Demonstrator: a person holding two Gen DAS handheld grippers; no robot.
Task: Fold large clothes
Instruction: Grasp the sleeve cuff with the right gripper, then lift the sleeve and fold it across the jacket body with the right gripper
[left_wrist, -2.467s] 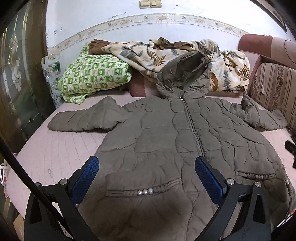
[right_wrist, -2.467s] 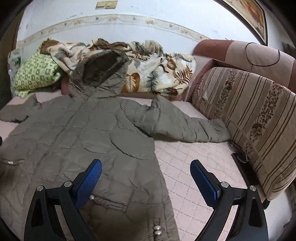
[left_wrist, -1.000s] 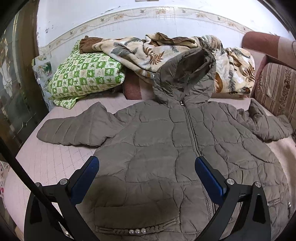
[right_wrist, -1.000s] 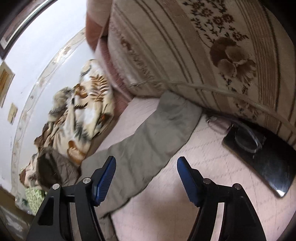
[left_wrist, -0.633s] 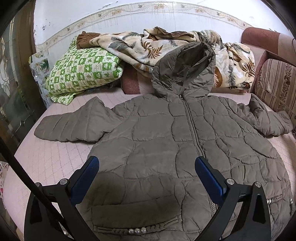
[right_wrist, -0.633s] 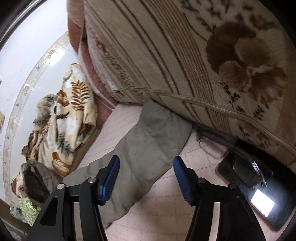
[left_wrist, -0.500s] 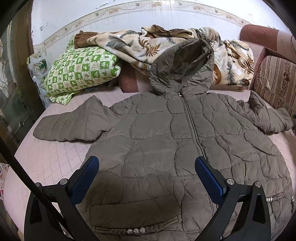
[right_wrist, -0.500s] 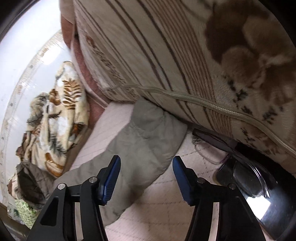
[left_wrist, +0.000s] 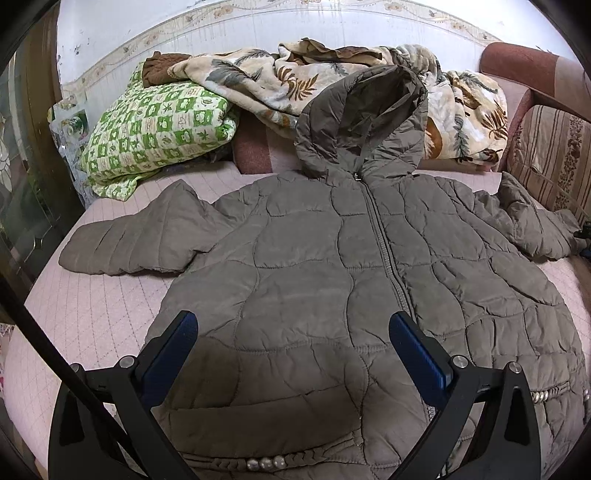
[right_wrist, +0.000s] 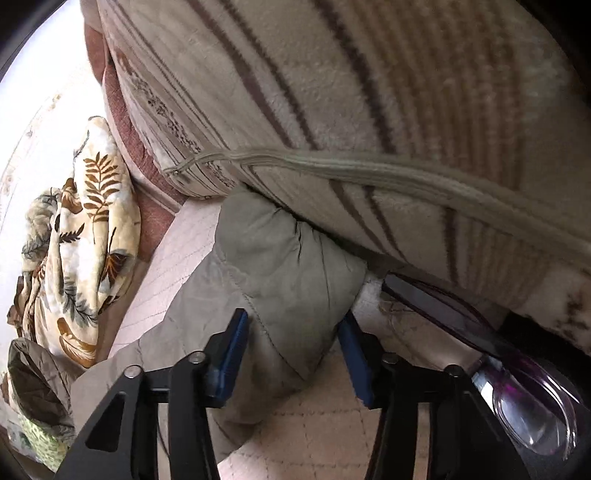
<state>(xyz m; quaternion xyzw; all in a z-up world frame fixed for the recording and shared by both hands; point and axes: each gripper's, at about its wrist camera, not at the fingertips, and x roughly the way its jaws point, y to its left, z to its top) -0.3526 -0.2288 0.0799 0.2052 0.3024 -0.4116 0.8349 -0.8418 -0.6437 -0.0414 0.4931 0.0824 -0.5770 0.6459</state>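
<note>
A grey-brown quilted hooded jacket (left_wrist: 332, 280) lies front up and zipped on the pink bed cover (left_wrist: 92, 306), both sleeves spread out. My left gripper (left_wrist: 293, 332) is open and empty above the jacket's lower front. In the right wrist view my right gripper (right_wrist: 291, 339) is half open, its blue pads on either side of the cuff end of the right sleeve (right_wrist: 280, 273); the jaws straddle the cuff without pinching it. That sleeve's end lies against a striped cushion (right_wrist: 369, 110).
A green checked pillow (left_wrist: 155, 129) and a leaf-print blanket (left_wrist: 295, 81) lie at the head of the bed, under the hood. A pair of glasses (right_wrist: 517, 387) and a dark flat object lie right of the sleeve cuff, beside the striped cushion.
My right gripper has moved in onto the sleeve cuff and narrowed around it. My left gripper has hardly moved over the jacket and stays open.
</note>
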